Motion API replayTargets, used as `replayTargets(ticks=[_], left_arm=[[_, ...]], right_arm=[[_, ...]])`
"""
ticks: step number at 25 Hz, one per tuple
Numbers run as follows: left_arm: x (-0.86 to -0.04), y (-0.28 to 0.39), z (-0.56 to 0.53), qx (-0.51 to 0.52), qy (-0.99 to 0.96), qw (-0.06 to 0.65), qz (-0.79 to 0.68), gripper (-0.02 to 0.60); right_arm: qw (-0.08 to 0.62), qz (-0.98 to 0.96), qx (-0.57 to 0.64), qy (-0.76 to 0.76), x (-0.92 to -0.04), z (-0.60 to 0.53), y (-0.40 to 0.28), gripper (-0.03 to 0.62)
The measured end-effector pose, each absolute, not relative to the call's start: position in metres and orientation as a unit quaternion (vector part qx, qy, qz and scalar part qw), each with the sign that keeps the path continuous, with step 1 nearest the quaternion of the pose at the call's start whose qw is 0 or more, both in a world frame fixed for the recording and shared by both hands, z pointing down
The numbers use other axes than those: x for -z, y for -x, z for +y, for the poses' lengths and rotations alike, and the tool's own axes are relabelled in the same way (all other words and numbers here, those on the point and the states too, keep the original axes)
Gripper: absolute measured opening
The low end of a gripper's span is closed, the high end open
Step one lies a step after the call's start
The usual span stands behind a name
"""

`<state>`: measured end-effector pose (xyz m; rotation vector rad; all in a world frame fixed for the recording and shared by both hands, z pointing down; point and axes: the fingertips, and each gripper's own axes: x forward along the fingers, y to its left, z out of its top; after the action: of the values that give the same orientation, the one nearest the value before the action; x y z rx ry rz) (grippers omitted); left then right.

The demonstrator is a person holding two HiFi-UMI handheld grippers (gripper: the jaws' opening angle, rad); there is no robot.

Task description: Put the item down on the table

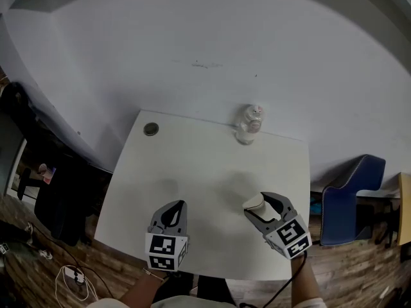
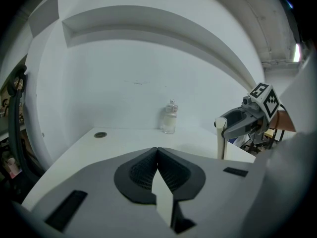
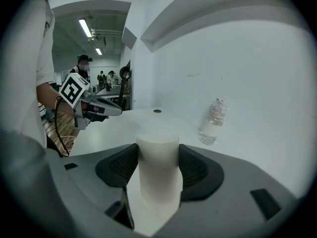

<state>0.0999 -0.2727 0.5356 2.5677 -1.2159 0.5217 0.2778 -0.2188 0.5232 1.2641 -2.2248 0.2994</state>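
A white cylinder-shaped cup (image 3: 157,175) stands upright between the black pads of my right gripper (image 3: 157,167), which is shut on it. In the head view that cup (image 1: 254,203) is over the near right part of the white table (image 1: 205,172), inside the right gripper (image 1: 259,208). From the left gripper view the cup (image 2: 220,139) shows at the right, held upright. My left gripper (image 1: 173,214) hovers over the near left of the table, its pads (image 2: 148,170) pressed together with nothing between them.
A clear plastic water bottle (image 1: 249,124) stands at the table's far edge against the white wall. A round grommet (image 1: 151,129) sits at the far left corner. A blue chair (image 1: 353,197) is to the right, a dark chair (image 1: 58,197) and cables to the left.
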Motion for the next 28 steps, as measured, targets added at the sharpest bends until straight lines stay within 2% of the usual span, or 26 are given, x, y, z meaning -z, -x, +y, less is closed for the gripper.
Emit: replayTargets(ticks=[28], left_arm=[[-0.560, -0.090, -0.283, -0.195, -0.852, 0.155, -0.460, 0.017]], right_arm=[[0.350, -0.875, -0.069, -0.328, -0.550, -0.240, -0.231, 0.273]])
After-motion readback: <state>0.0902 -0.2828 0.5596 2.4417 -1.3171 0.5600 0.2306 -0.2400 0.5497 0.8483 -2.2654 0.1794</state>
